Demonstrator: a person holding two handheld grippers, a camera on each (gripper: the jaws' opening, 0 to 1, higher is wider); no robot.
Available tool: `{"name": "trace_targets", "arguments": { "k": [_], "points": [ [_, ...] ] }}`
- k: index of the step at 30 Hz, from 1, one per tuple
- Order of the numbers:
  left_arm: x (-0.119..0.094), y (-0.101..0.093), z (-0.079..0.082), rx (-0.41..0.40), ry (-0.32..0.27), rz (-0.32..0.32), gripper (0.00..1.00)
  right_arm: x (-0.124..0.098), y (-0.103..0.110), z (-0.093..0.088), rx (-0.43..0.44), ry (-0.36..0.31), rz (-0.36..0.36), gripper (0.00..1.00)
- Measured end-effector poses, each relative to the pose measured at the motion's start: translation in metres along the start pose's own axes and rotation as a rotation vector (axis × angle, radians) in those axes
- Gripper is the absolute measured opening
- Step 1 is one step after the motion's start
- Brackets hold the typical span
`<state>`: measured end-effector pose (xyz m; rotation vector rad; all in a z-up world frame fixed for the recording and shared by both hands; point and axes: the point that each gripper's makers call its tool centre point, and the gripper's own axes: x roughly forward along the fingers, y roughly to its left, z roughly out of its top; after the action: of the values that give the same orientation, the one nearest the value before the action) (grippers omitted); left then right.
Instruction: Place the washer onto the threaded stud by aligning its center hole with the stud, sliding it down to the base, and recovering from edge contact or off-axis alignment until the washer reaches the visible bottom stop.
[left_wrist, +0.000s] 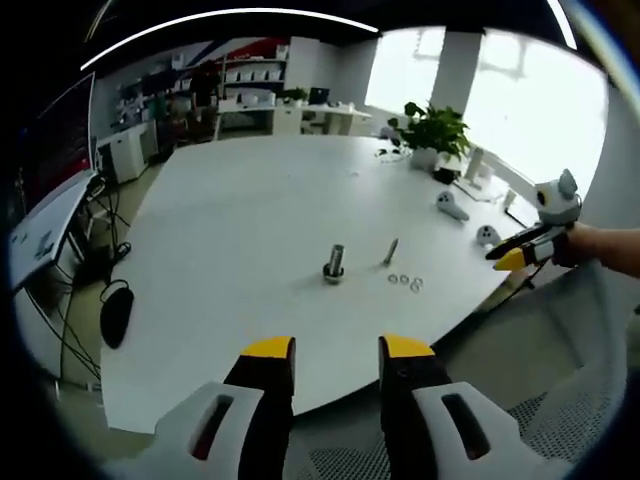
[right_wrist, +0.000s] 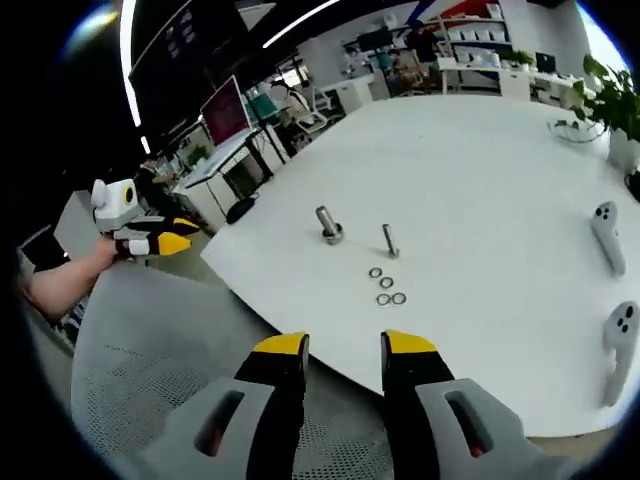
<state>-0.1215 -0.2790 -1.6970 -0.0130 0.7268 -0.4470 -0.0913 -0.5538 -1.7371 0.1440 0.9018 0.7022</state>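
A short threaded stud (left_wrist: 334, 263) (right_wrist: 328, 225) stands upright on a wide base near the middle of the white table (left_wrist: 240, 230) (right_wrist: 480, 170). A thinner bolt (left_wrist: 391, 251) (right_wrist: 389, 240) stands beside it. Several small washers (left_wrist: 405, 281) (right_wrist: 386, 285) lie flat on the table close to the bolt. My left gripper (left_wrist: 337, 350) hangs off the table's near edge, open with nothing between its jaws; in the right gripper view the left gripper (right_wrist: 160, 240) appears in a hand. My right gripper (right_wrist: 344, 345) is open too and off the table edge; it enters the left gripper view (left_wrist: 515, 255) from the right.
Two white hand controllers (right_wrist: 605, 235) (right_wrist: 620, 350) lie on the table, seen also as controllers (left_wrist: 452, 207) in the left gripper view. A potted plant (left_wrist: 435, 130) stands at the far edge. A grey mesh chair (right_wrist: 150, 350) sits between me and the table. Desks and monitors (right_wrist: 225, 110) stand beyond.
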Motion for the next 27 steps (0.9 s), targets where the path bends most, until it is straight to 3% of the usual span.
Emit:
{"name": "trace_targets", "arguments": {
  "k": [2, 6, 8, 11, 15, 20, 22, 27],
  "points": [
    [0.0, 0.0, 0.001, -0.003, -0.004, -0.003, 0.3, 0.005, -0.01, 0.003, 0.004, 0.006, -0.023, 0.31],
    [0.0, 0.0, 0.002, -0.012, -0.011, -0.014, 0.29, 0.021, -0.031, 0.004, -0.106, 0.076, -0.103, 0.3],
    [0.002, -0.001, -0.001, -0.011, 0.006, -0.024, 0.28, 0.031, -0.041, 0.009, -0.152, 0.07, -0.145, 0.28],
    [0.002, -0.005, -0.001, 0.004, 0.006, -0.039, 0.28, 0.048, -0.045, 0.007, -0.187, 0.1, -0.15, 0.28],
    [0.001, -0.002, 0.003, -0.017, -0.014, -0.036, 0.28, 0.07, -0.053, -0.006, -0.305, 0.211, -0.162, 0.28],
    [0.001, -0.005, 0.002, -0.008, -0.006, -0.043, 0.28, 0.091, -0.053, -0.007, -0.427, 0.254, -0.143, 0.27],
    [0.001, -0.005, 0.002, -0.009, -0.006, -0.044, 0.28, 0.098, -0.049, -0.005, -0.426, 0.242, -0.122, 0.25],
    [0.001, -0.004, 0.004, -0.014, -0.017, -0.039, 0.28, 0.107, -0.056, -0.01, -0.437, 0.315, -0.121, 0.25]
  ]
}}
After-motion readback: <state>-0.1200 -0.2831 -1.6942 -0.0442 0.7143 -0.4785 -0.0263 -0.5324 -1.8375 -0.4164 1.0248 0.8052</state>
